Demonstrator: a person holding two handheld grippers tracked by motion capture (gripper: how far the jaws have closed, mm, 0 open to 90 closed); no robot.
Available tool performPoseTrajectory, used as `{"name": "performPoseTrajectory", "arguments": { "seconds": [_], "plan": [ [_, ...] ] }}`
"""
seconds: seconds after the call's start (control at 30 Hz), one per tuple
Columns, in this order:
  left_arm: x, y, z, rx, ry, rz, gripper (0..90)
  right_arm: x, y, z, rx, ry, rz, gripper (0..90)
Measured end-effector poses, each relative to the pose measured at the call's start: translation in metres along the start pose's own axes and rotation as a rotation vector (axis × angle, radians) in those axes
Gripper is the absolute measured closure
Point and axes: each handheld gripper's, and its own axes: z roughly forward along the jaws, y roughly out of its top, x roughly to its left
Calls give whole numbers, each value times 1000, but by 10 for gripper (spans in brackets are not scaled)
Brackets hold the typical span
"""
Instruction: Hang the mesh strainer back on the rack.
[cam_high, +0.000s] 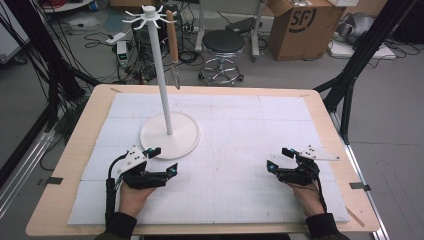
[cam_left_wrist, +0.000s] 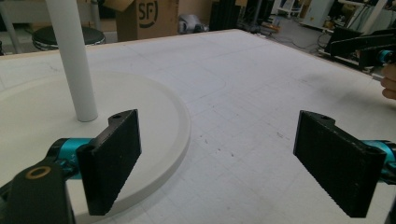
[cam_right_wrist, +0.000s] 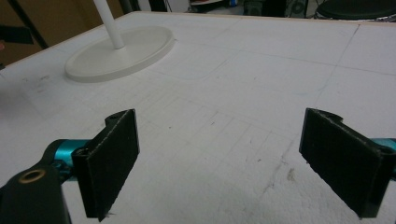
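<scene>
Grippers both empty, jaws spread wide, low over the white mat (cam_high: 235, 150).

Left gripper (cam_high: 165, 161) at lower left of the high view, held by the person's left hand (cam_high: 134, 195). Its jaws stand far apart with nothing between them. In the left gripper view the left gripper (cam_left_wrist: 217, 154) has one finger (cam_left_wrist: 112, 161) over the near rim of the round white base (cam_left_wrist: 154, 121); the other sits over bare mat at the right of the frame. Whether the finger touches the base, cannot tell.

White stand (cam_high: 169, 131) left of centre in the high view, just above the left gripper. Its pole (cam_high: 161, 75) is the long axis, upright, running from the base to the upper left of the frame and ending in a ring of short hooks (cam_high: 149, 15). A knife (cam_high: 173, 47) with a brown handle hangs just right of the pole, long axis vertical, blade tip pointing down, clear of the table.

Right gripper (cam_high: 278, 159) at lower right of the high view, in the person's right hand (cam_high: 307, 192), well apart from the stand. Jaws wide open, holding nothing. In the right gripper view the right gripper (cam_right_wrist: 219, 158) has bare mat between its fingers (cam_right_wrist: 112, 158), and the stand's base (cam_right_wrist: 119, 53) lies in the upper left, well apart.
</scene>
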Motion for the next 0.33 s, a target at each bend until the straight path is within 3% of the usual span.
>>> {"name": "performPoseTrajectory", "arguments": {
  "seconds": [0.33],
  "plan": [
    [1, 0, 0, 4, -5, 2, 156, 0, -1, 0, 4, -8, 2, 116]
  ]
}}
